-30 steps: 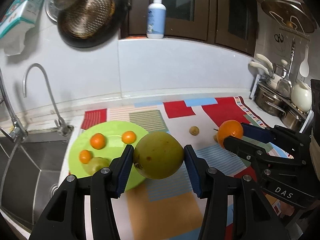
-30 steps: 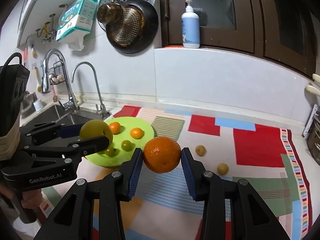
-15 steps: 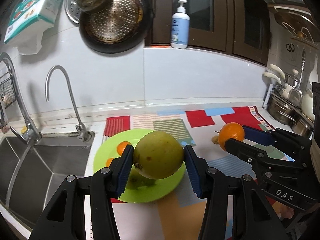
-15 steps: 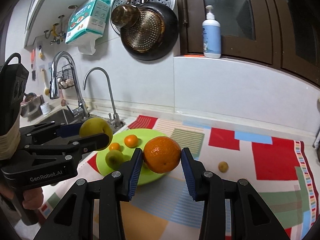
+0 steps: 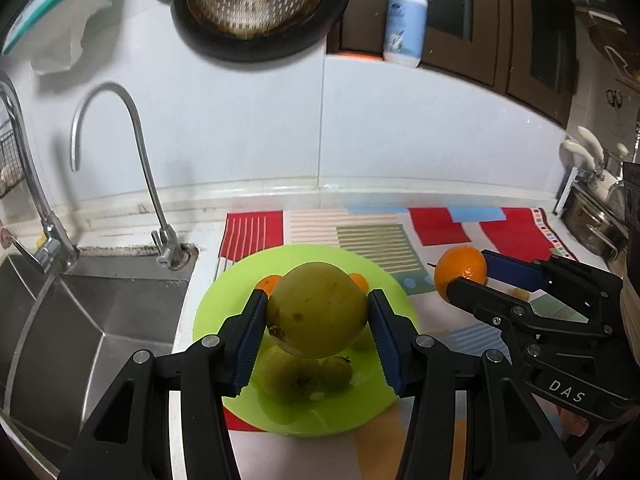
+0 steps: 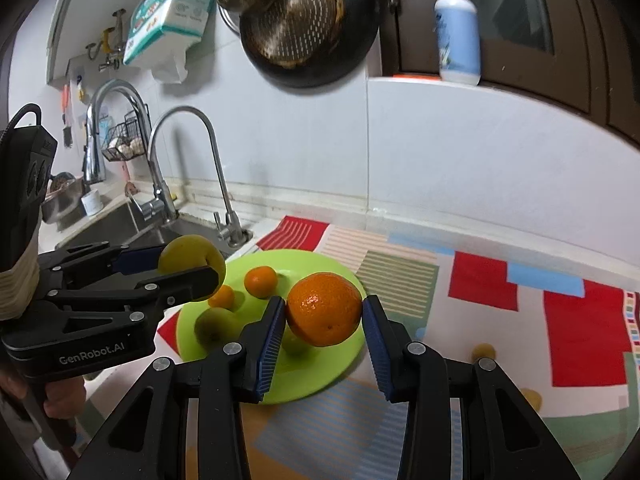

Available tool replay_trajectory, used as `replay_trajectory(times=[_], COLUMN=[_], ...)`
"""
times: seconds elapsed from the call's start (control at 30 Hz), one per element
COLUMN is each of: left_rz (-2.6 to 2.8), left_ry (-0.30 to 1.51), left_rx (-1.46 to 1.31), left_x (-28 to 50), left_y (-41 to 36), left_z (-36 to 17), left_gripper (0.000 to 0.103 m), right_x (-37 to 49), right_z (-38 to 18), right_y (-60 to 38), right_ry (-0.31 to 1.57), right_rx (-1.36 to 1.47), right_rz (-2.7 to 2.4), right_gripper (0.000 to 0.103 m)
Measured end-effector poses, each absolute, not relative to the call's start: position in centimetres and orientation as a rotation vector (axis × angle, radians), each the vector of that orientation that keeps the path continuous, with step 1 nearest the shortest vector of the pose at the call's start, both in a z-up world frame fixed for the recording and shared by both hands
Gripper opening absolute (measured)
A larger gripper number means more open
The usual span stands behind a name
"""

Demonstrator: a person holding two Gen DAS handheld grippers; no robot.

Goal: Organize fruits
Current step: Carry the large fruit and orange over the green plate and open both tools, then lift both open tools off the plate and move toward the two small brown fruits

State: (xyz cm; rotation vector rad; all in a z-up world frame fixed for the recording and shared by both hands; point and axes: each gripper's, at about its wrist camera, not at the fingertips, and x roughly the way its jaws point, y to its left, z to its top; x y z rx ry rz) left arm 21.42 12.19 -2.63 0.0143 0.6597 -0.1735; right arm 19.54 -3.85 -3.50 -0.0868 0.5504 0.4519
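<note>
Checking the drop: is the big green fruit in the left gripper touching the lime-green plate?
Apart. The right wrist view shows the big green fruit held in the left gripper above the lime-green plate.

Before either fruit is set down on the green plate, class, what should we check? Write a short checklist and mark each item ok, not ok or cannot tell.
1. Left gripper has the green fruit held firmly between both fingers: ok.
2. Right gripper has the large orange held firmly: ok.
3. Green fruit is over the green plate: ok.
4. Free spot on the plate under the green fruit: not ok; another green fruit lies just below it.
5. Large orange is over the plate: ok in the right wrist view, near its right rim.
6. Height of either fruit above the plate: cannot tell.
</note>
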Motion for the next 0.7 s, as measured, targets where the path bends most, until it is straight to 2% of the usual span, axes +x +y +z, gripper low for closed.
replay_trajectory(times=[0.5,0.57,0.6,0.63,0.7], left_rz=[-0.161,-0.157,-0.152,-0.143,-0.125], left_ry=[0.760,0.762,0.752,0.738,0.711], left_rx=[0.013,0.011,0.009,0.009,0.019], left_x=[25.8,25.9,25.9,25.8,25.4], left_y=[12.8,12.8,12.9,12.9,12.8], left_z=[-6.0,-6.1,-6.0,-5.8,-5.3], left_gripper=[0.051,0.051,0.051,0.053,0.060], right_x=[25.0,25.3,25.4,25.5,25.4], right_z=[-8.1,-8.1,-8.0,-7.9,-7.6], right_y=[-2.2,-2.3,-2.3,-2.4,-2.6], right_ry=[0.681,0.670,0.671,0.668,0.655], right_rx=[-0.086,-0.075,-0.069,-0.062,-0.055], right_rz=[0.492,0.489,0.490,0.492,0.475], right_gripper=[0.041,0.042,0.047,0.050,0.050])
